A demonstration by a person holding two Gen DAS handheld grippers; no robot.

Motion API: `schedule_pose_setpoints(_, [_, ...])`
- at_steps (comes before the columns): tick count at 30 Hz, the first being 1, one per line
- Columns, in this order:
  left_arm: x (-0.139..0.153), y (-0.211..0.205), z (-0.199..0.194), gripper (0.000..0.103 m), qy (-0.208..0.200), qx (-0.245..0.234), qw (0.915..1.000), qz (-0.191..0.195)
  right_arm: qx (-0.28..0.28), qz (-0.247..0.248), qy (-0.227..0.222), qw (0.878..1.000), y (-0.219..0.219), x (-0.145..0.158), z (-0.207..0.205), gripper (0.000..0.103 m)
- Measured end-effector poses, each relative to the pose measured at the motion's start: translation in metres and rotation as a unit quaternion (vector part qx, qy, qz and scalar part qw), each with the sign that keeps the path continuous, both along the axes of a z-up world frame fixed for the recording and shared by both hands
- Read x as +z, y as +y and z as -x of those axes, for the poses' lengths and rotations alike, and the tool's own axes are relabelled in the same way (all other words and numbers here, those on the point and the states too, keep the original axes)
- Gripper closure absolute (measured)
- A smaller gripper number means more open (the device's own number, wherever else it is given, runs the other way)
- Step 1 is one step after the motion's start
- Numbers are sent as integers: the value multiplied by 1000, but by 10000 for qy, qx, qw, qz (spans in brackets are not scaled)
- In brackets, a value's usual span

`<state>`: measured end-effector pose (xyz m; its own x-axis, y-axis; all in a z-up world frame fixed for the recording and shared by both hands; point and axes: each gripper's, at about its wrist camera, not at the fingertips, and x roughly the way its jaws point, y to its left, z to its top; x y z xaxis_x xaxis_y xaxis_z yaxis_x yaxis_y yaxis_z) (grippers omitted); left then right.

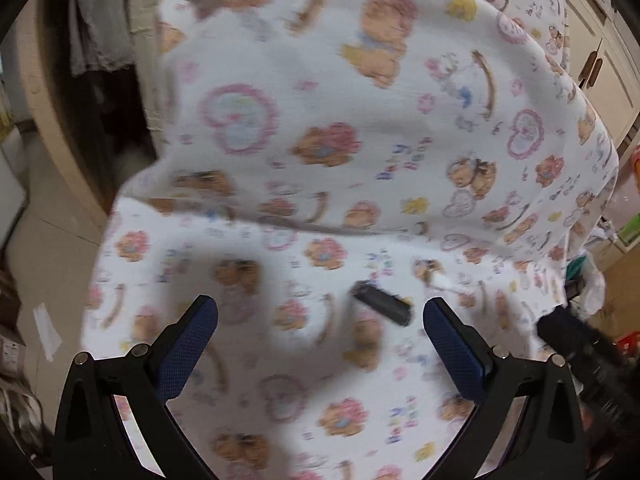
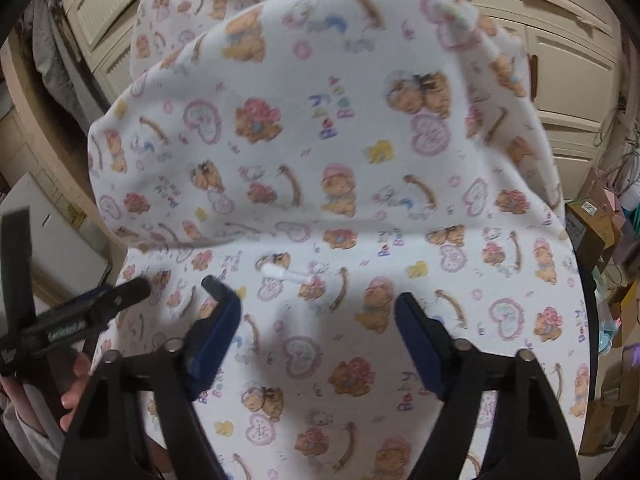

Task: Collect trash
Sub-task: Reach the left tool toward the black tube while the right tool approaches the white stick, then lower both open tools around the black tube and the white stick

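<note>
A chair is draped in a white bear-print blanket (image 1: 320, 120) (image 2: 320, 140). On its seat lies a small white stick-like scrap (image 2: 286, 273) (image 1: 444, 284). In the left wrist view a short dark cylinder (image 1: 382, 302) lies just left of that scrap. My right gripper (image 2: 308, 289) hovers open over the seat, with the white scrap just beyond its fingertips and nothing between the pads. My left gripper (image 1: 320, 302) is open too, and the dark cylinder lies near its right fingertip. One left finger (image 2: 128, 290) shows blurred at the left of the right wrist view, above a person's hand (image 2: 74, 392).
Cream cabinet doors (image 2: 560, 60) stand behind the chair. Cardboard boxes and clutter (image 2: 592, 224) crowd its right side. A white appliance (image 2: 52, 240) is at the left. A paper scrap (image 1: 46, 332) lies on the tiled floor, and clothes (image 1: 100, 20) hang at the back left.
</note>
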<state>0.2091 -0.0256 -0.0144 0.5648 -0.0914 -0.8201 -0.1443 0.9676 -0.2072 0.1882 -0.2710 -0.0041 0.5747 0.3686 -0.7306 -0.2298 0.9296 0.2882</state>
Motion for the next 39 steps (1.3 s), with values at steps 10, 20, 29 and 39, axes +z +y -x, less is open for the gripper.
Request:
schedule_pose_setpoints(10, [-25,-34,-36,50,566,-206,9977,302,-241,123,114,9996,-8,-8,-6,60])
schedule_pose_setpoints(20, [-41,-55,-41,91,821,-552,9950,117,-248,135,151,9995,-13,-7,-7,66])
schedule_pose_setpoints(29, [-23,-44,-22,95,795,-784,9937,-112,-247,203,169,9993,-8,-11,-10,72])
schedule_pose_setpoints(39, [-28,-23,-6,95,1132,-745,9904,-281,-144,210,169,9995,4,-13,-16,75])
